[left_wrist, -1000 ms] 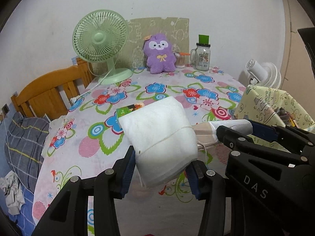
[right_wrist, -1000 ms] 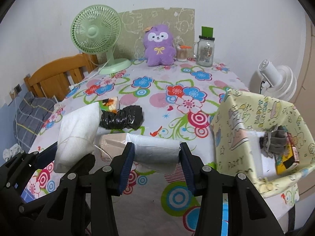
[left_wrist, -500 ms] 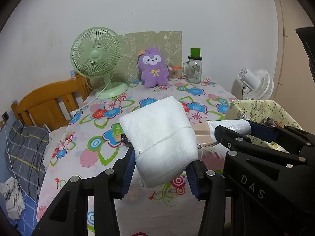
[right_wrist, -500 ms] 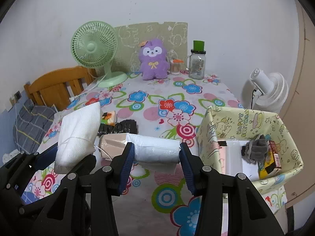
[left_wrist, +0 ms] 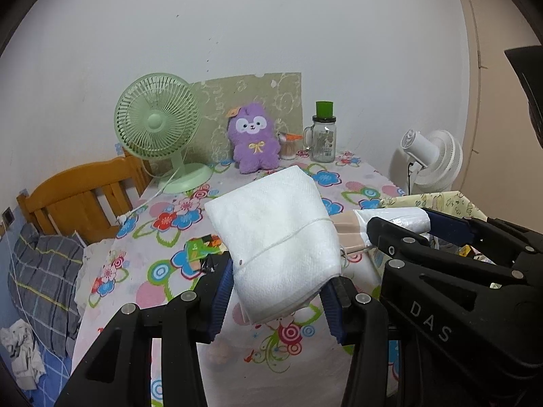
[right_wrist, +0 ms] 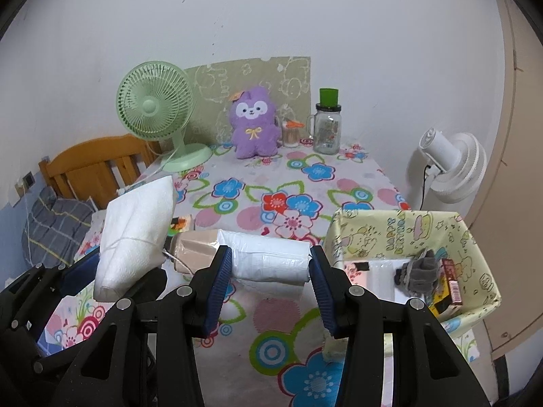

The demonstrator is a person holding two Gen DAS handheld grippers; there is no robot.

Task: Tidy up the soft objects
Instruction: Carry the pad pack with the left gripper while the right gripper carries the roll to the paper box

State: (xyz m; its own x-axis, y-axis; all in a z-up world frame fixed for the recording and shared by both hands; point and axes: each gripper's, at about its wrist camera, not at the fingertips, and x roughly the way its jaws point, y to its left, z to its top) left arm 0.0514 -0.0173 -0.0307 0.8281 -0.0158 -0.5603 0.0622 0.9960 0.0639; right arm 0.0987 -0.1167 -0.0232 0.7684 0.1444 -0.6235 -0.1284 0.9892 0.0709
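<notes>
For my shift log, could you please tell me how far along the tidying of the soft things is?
Partly done. The yellow box already holds a grey knitted item. In hand: the left tool grips a white towel, the right tool a white-wrapped roll, both above the table. Left: boxing these two; possibly the purple plush.

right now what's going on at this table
A person is tidying soft things with a gripper in each hand. The left gripper is shut on a folded white towel tied with string, held up above the flowered table. The right gripper is shut on a white plastic-wrapped roll, also lifted. A yellow patterned box to the right already holds a grey cloth and some packets, so neither item is put away yet.
</notes>
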